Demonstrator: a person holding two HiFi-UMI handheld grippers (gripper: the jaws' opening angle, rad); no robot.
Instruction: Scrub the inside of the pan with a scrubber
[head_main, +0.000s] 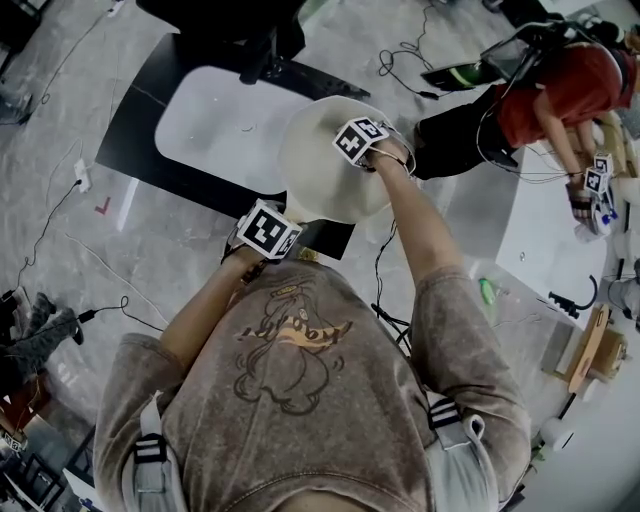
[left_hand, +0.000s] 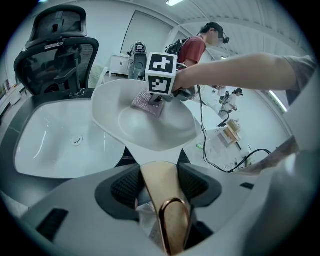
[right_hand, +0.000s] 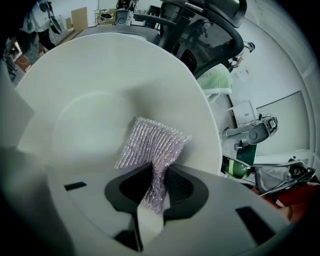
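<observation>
- The left gripper (left_hand: 159, 176) has its jaws part-closed on the pan's tan handle (left_hand: 161, 189), with a dark pad pressing on each side. The handle looks smooth and tapered. I judge that it could twist or slide between the pads if the scrubbing bears down hard on the bowl, far out from this grip.
- The white pan (left_hand: 165, 134) hangs in the air by that one grip, with its open side tilted toward the person. If the wrist sags, the pan tips and the scrubbing stroke loses its backing.
- The right gripper (right_hand: 156, 181) has its jaws pinched tight on a narrow end of the silvery mesh scrubber (right_hand: 150, 142). The rest of the mesh fans out against the pan's inner wall, just above the flat bottom. So little is clamped that a hard drag may pull the mesh free. It could also bunch up, and then the gripper's hard tips would rub the pan.
- The sink (left_hand: 45, 145) lies below and to the left, with the pan only partly over it. A dropped pan or scrubber may land on the dark counter (head_main: 135, 125) or on the floor.
- Another person (left_hand: 196, 47) stands well apart and is unlikely to interfere.
</observation>
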